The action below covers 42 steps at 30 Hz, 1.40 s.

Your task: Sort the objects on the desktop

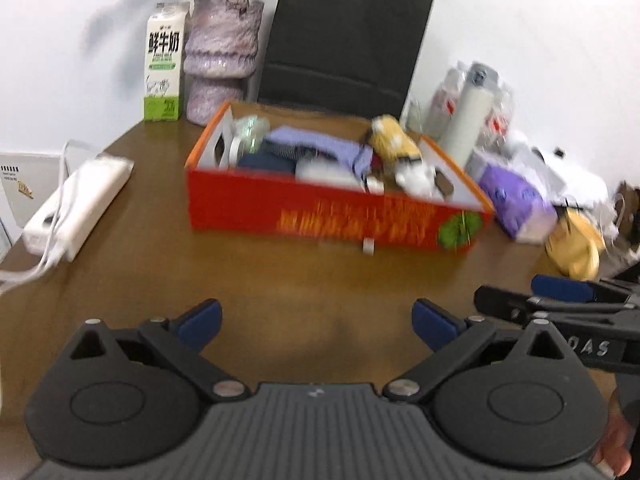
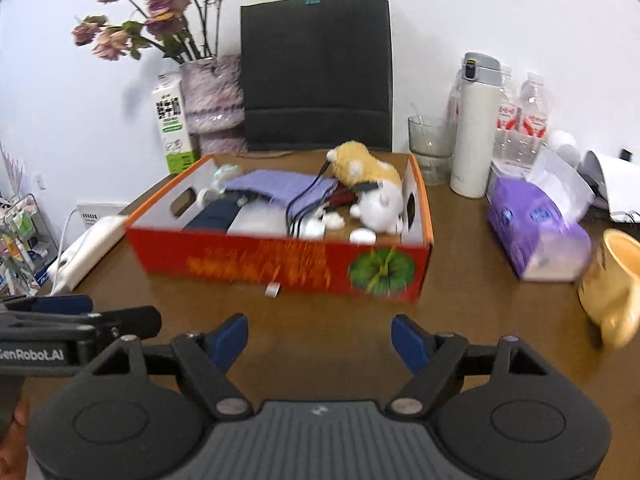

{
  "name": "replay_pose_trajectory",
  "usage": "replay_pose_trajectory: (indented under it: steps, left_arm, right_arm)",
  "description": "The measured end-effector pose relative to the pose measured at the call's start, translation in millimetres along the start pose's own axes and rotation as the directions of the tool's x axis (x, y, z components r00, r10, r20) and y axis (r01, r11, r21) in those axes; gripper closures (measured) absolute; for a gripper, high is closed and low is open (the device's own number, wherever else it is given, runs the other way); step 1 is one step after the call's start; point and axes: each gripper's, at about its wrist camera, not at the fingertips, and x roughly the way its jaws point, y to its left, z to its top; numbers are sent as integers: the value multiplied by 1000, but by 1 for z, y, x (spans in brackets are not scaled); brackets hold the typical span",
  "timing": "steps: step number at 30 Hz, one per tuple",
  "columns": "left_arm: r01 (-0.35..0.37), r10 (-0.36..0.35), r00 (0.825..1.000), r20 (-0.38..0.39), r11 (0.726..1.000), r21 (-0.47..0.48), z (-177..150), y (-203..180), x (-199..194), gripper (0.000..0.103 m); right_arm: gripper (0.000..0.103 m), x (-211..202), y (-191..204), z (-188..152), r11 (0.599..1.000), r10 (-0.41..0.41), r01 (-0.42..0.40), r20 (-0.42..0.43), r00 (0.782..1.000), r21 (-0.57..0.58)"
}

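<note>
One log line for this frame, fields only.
left gripper: open, empty | right gripper: open, empty | both over bare table before red box | box holds plush toy, purple cloth | nothing grasped

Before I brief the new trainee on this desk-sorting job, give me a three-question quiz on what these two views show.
1. True or false: the plush toy lies inside the red box.
2. What stands nearer the purple tissue pack? A) milk carton B) white thermos
3. What does either hand-held gripper, left or right, hold?

Key: 1 true; 2 B; 3 nothing, both open.
</note>
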Motion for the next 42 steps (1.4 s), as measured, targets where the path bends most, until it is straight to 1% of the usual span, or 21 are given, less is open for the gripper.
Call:
replay_pose_trajectory:
  steps: [2, 4, 9, 11, 13, 15, 17, 21, 23, 26, 29, 32, 34, 37, 39, 42]
  left_arm:
    - [-6, 6, 1000, 2, 1000, -3, -21, 5, -14, 0]
    - [-14, 14, 1000, 7, 1000, -2, -39, 8, -27, 0]
    - [-39, 39, 999, 15, 999, 15, -77, 11, -57, 0]
    - [-50, 50, 999, 21, 999, 10, -87, 10, -66, 0]
    - [-38, 38, 999, 23, 999, 13, -93, 7, -75, 0]
    - [-31, 30, 999, 30, 999, 29, -97, 3, -81, 0]
    - [-29, 28, 999, 39, 999, 43, -97, 0, -83, 0]
    - [-51, 51, 999, 8, 996, 73, -94, -4, -68, 0]
    - [-45, 45, 999, 9, 995, 88, -91, -4, -59, 0]
    - [-69, 70, 997, -9, 991, 110, -86, -6, -43, 0]
    - [-83, 86, 996, -25, 991, 107, -79, -4, -29, 0]
    - [-80, 85, 995, -44, 991, 108, -75, -2, -19, 0]
    - [-78, 84, 996, -40, 988, 131, -74, -3, -15, 0]
    - [-97, 104, 994, -34, 982, 164, -73, -7, -9, 0]
    - [-100, 104, 994, -18, 982, 159, -74, -6, -7, 0]
    - [-95, 99, 995, -14, 982, 162, -72, -5, -5, 0]
  right_arm:
    - [25, -15, 5, -19, 1000, 0, 0, 13, 1000, 10]
    - [24, -29, 10, -39, 1000, 0, 0, 26, 1000, -4]
    - [22, -59, 22, -83, 1000, -11, 12, 32, 999, -19]
    - [22, -72, 26, -96, 1000, -3, 3, 43, 999, -11]
    - [21, -84, 29, -108, 1000, 10, -11, 49, 999, 8]
    - [20, -93, 32, -117, 1000, 20, -20, 57, 998, -9]
    - [18, -101, 35, -122, 1000, 1, 1, 75, 997, -30]
    - [15, -101, 36, -125, 999, -33, 36, 99, 995, -35]
    - [15, -91, 33, -124, 999, -38, 40, 80, 996, -27]
    - [15, -74, 29, -120, 998, -53, 54, 45, 998, -13]
    - [14, -57, 27, -114, 997, -82, 82, 29, 996, -14]
    - [11, -43, 25, -106, 994, -111, 111, 14, 994, -5]
    - [9, -35, 23, -102, 994, -112, 112, 14, 994, 1]
    - [6, -27, 21, -98, 991, -132, 132, 19, 991, 8]
    - [5, -23, 19, -96, 991, -137, 137, 22, 990, 9]
    - [3, -17, 17, -95, 991, -134, 134, 5, 991, 18]
